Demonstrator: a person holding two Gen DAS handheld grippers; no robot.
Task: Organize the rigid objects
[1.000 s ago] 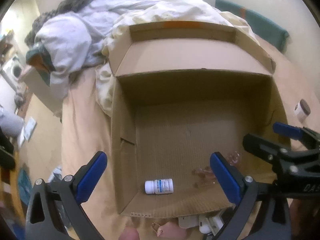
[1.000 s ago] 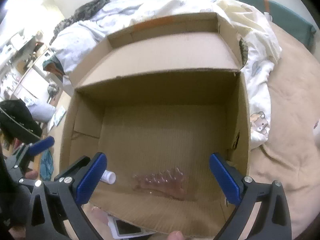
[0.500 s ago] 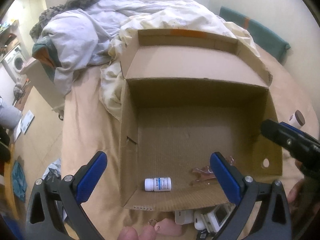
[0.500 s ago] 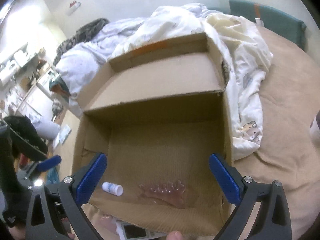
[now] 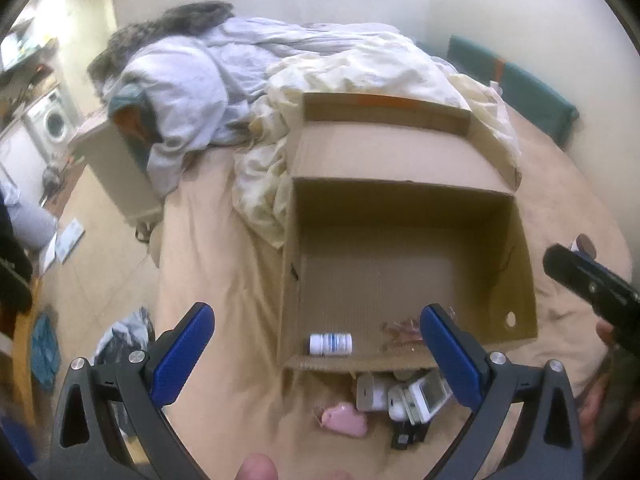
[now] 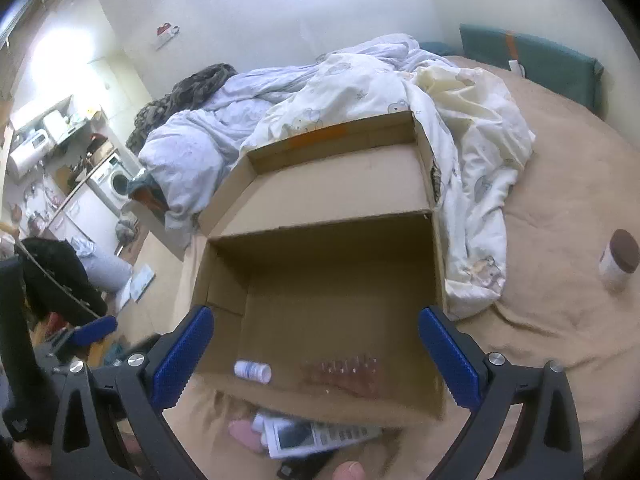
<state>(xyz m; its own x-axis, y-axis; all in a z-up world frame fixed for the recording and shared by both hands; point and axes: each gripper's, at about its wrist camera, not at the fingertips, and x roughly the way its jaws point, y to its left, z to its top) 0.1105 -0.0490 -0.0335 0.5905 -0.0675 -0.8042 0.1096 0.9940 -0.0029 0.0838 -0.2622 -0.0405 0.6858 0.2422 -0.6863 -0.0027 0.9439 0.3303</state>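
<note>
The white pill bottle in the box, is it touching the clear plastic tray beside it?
Apart. The right wrist view shows bare cardboard between the white pill bottle and the clear plastic tray.

A bedroom with plain pale walls (image 6: 280, 12). A bed covered by a tan sheet (image 6: 560, 184) fills the space ahead of the jaws and to their right. A rumpled white and cream duvet (image 6: 360, 80) lies heaped well beyond the jaws, with a dark mottled blanket (image 6: 188, 88) at its far left end. A teal cushion (image 6: 532, 64) rests against the wall at the far right. Left of the jaws, past the bed's edge, is a beige floor (image 5: 92, 264) with scattered papers and clothes. Farther left, a white washing machine (image 6: 114, 182) stands under a cluttered counter (image 6: 68, 128), where bright light washes out the corner.
</note>
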